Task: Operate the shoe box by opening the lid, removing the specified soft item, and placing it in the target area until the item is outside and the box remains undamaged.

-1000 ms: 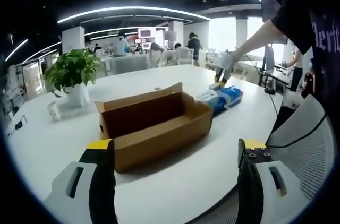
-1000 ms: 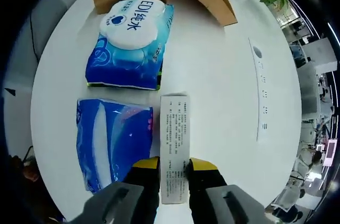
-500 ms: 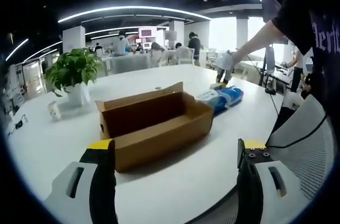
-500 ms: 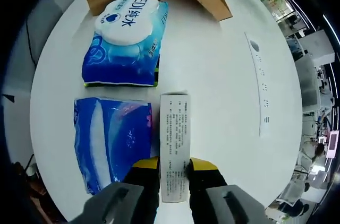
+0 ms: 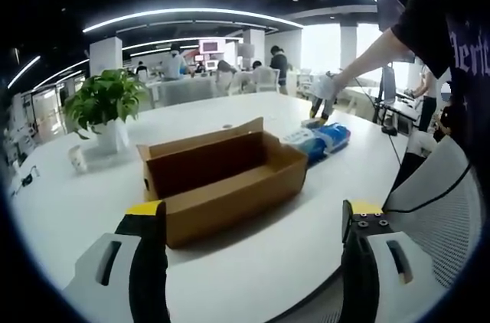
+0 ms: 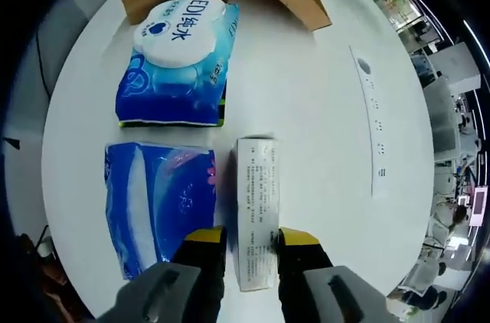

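The cardboard shoe box [image 5: 222, 181] sits open at the centre of the left gripper view, lid flap up, its visible inside bare. In the right gripper view two soft blue packs lie outside it on the white tabletop [image 6: 329, 132]: a wipes pack [image 6: 176, 63] at upper left, just below the box, and a tissue pack [image 6: 157, 200] at lower left. A slim white carton [image 6: 256, 220] lies between the right claw's [image 6: 253, 245] parted jaws, seemingly released. The left claw [image 5: 249, 220] hangs wide open, empty. The packs look light, squashy and slick-wrapped; gripping across a short edge seems best.
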